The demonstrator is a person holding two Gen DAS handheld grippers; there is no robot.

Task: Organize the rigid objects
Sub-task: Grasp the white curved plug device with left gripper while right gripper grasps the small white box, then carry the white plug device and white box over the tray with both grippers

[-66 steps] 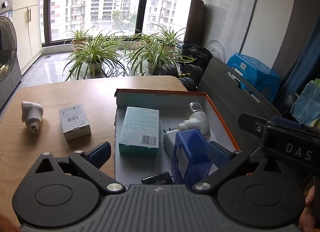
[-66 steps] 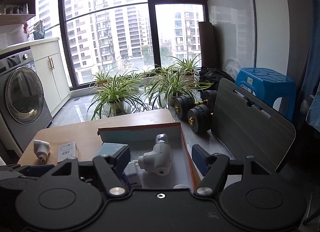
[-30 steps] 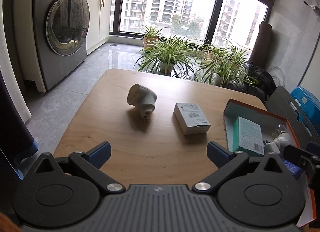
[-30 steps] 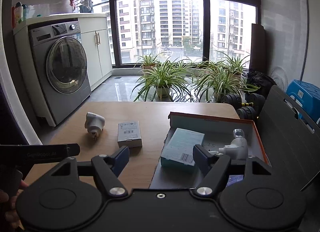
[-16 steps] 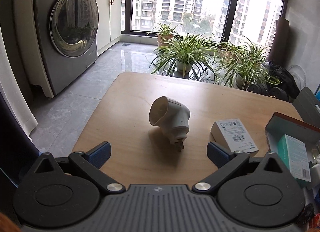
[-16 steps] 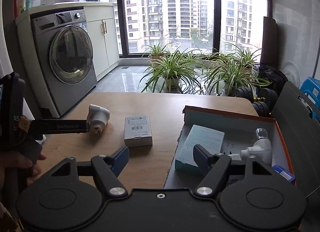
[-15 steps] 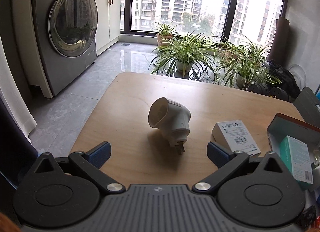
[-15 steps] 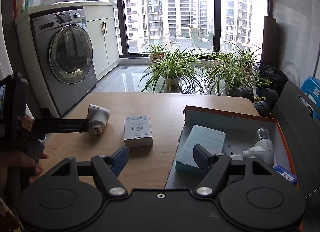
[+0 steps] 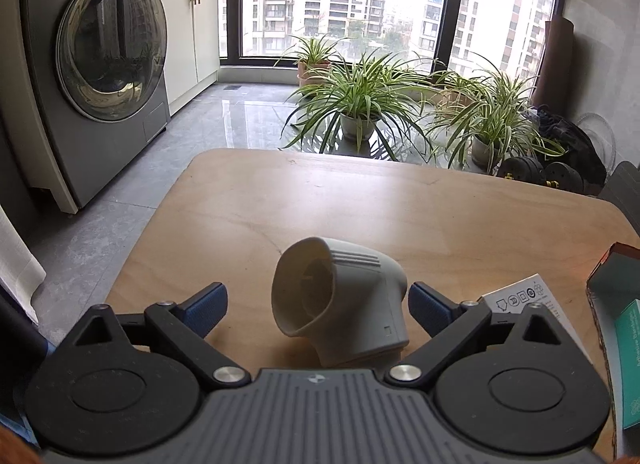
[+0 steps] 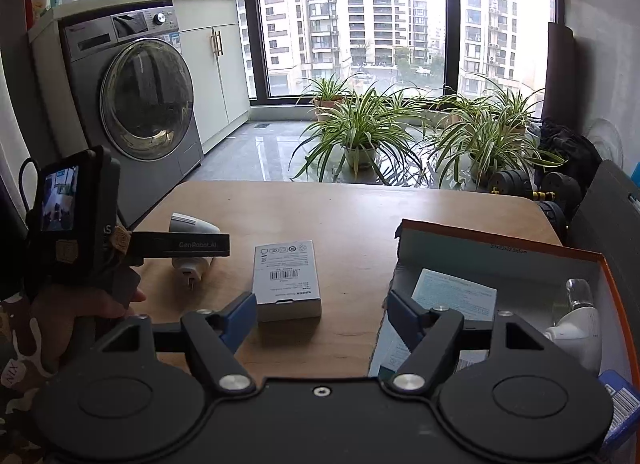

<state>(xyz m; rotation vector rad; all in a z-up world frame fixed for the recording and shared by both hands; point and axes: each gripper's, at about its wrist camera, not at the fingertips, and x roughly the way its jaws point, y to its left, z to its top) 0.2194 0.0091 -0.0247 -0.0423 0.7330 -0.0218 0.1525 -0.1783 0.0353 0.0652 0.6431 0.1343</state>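
Note:
A white plug-in adapter point(image 9: 340, 308) lies on the wooden table point(image 9: 380, 208), between the open fingers of my left gripper point(image 9: 316, 306), which do not touch it. It also shows in the right wrist view point(image 10: 192, 242), partly behind the left gripper point(image 10: 168, 245). A small white box point(image 10: 287, 279) lies right of the adapter; its corner shows in the left wrist view point(image 9: 520, 298). An orange-rimmed open box point(image 10: 504, 252) holds a teal box point(image 10: 456, 292), a white device point(image 10: 576, 324) and a blue item point(image 10: 620, 404). My right gripper point(image 10: 322, 314) is open and empty, above the table's near edge.
A washing machine point(image 10: 140, 116) and white cabinets stand left of the table. Potted plants point(image 10: 360, 124) and dumbbells point(image 10: 536, 188) sit on the floor beyond the far edge. A dark grey panel point(image 10: 608, 216) leans at the right of the box.
My left gripper has swung left from the box and moved in on the adapter, which now sits between its open fingers. My right gripper has turned left and stays open.

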